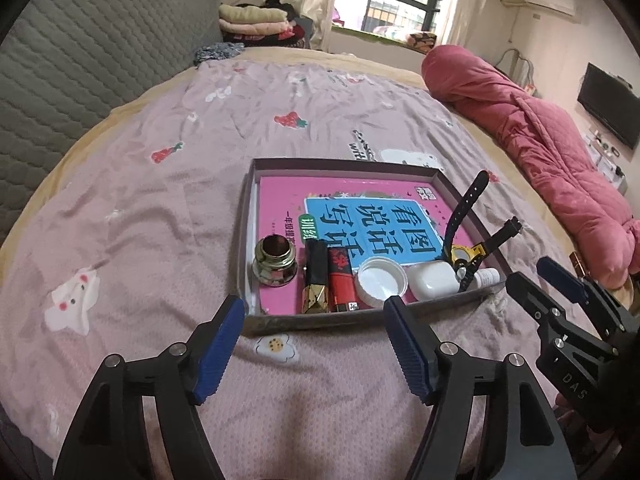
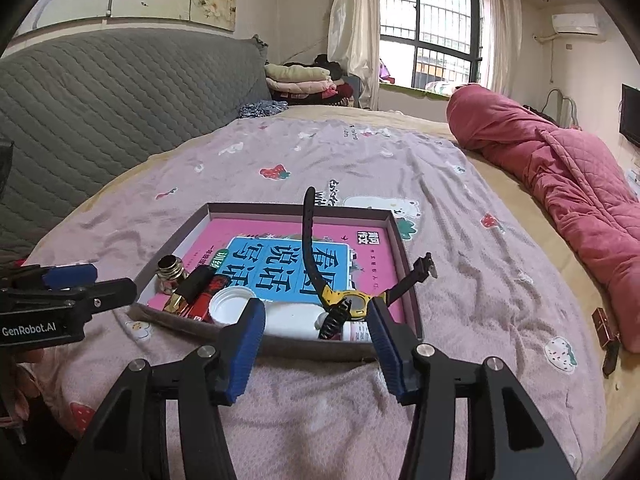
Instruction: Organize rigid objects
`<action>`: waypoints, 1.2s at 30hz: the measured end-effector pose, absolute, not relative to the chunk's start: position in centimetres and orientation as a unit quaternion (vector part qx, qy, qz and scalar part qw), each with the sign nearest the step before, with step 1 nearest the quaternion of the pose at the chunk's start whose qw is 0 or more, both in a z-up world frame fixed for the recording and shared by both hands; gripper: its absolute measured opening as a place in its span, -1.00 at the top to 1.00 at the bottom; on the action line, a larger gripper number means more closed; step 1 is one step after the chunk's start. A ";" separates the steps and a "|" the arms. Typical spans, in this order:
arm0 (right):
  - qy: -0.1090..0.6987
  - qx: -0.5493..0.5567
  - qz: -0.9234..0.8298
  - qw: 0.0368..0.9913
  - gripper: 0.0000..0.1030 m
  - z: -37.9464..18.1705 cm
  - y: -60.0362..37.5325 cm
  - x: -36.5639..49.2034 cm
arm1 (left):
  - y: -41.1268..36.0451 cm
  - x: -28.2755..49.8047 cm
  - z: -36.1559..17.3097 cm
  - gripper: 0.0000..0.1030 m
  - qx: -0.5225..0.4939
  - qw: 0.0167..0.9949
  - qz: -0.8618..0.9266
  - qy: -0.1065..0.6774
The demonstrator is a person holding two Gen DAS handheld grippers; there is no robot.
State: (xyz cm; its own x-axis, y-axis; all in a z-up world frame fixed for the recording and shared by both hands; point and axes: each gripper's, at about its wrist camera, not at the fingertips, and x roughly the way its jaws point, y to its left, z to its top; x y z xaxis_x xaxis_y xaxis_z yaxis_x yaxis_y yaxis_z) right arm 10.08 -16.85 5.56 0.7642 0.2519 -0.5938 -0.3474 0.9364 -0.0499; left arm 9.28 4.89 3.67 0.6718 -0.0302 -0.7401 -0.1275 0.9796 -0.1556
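Note:
A shallow grey box (image 1: pixel 456 188) (image 2: pixel 404 240) lies on the bed with a pink and blue book (image 1: pixel 360 208) (image 2: pixel 280 256) in it. Along its near side stand a gold ink bottle (image 1: pixel 275 261) (image 2: pixel 172 272), a black and gold lipstick (image 1: pixel 316 276) (image 2: pixel 191 286), a red box (image 1: pixel 341 278), a white cap (image 1: pixel 382 282) (image 2: pixel 230 300), a white earbud case (image 1: pixel 434 279) (image 2: pixel 292 320), a small white bottle (image 1: pixel 489 277) (image 2: pixel 358 331) and a yellow and black watch (image 1: pixel 466 256) (image 2: pixel 348 300). My left gripper (image 1: pixel 314 350) is open and empty before the box. My right gripper (image 2: pixel 316 348) is open and empty, close behind the watch.
A rolled pink quilt (image 1: pixel 540 132) (image 2: pixel 560 168) lies along the bed's right side. A grey quilted headboard (image 1: pixel 80 60) (image 2: pixel 100 92) stands at the left. Folded clothes (image 2: pixel 300 78) sit at the far end. A small dark red box (image 2: pixel 604 322) and a black item (image 2: pixel 610 354) lie on the bed's right edge.

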 end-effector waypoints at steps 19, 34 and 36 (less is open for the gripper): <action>0.340 -0.068 0.140 0.928 -0.02 2.7 -18.5 6.6 | 1.1 5.0 3.5 -0.47 -0.066 0.914 0.048 0.397; 0.357 -0.073 0.150 0.919 -0.02 0.7 -18.3 5.6 | -0.2 4.0 0.3 -0.47 -0.057 0.903 0.061 0.422; 0.361 -0.075 0.145 0.918 -0.02 0.4 -18.4 5.8 | -0.1 4.0 0.3 -0.47 -0.058 0.903 0.062 0.420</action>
